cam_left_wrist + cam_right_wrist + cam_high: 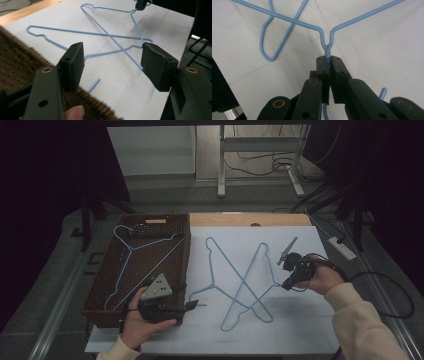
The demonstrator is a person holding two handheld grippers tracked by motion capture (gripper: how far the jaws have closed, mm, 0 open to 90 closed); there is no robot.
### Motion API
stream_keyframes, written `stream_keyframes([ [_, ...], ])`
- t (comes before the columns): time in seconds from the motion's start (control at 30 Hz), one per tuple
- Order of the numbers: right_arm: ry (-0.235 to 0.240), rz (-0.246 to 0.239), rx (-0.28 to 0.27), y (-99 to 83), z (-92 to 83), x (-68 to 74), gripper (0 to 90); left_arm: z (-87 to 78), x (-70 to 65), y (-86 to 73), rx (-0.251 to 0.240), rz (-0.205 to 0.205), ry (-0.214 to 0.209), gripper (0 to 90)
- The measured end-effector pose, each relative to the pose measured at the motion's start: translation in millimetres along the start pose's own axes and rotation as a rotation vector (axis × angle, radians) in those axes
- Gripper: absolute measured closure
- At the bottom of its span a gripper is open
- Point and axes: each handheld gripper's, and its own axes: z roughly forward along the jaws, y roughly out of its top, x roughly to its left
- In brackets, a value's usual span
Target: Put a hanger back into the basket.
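Note:
Two blue wire hangers lie crossed on the white table sheet (300, 330). My right gripper (286, 284) (328, 58) is shut on the neck of one hanger (269, 262) (327, 47), just below its hook. The other hanger (212, 265) (75, 31) rests flat, and its hook end (94, 84) lies just in front of my left gripper (192, 305) (115, 63). That gripper hovers by the near right corner of the basket, open, with nothing between its pads (73, 65). A third blue hanger (145, 245) lies inside the brown wicker basket (186, 255).
The basket takes up the table's left side, and its rim (22, 65) runs under my left gripper. A wooden table edge (250, 219) shows at the back. On the floor to the right lie a power strip (342, 247) and cables.

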Motion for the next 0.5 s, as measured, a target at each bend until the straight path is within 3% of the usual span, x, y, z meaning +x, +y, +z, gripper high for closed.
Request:
stream_keyframes([
  [0.37,0.017,0.039,-0.051,5.2,-1.1,15.5,86.0,26.7,-19.8,18.8,0.05,0.023,-0.043,36.5],
  [0.5,0.013,0.048,-0.035,6.0,2.4,17.9,86.1,40.0,-27.4,22.3,0.076,0.044,-0.06,36.4],
])
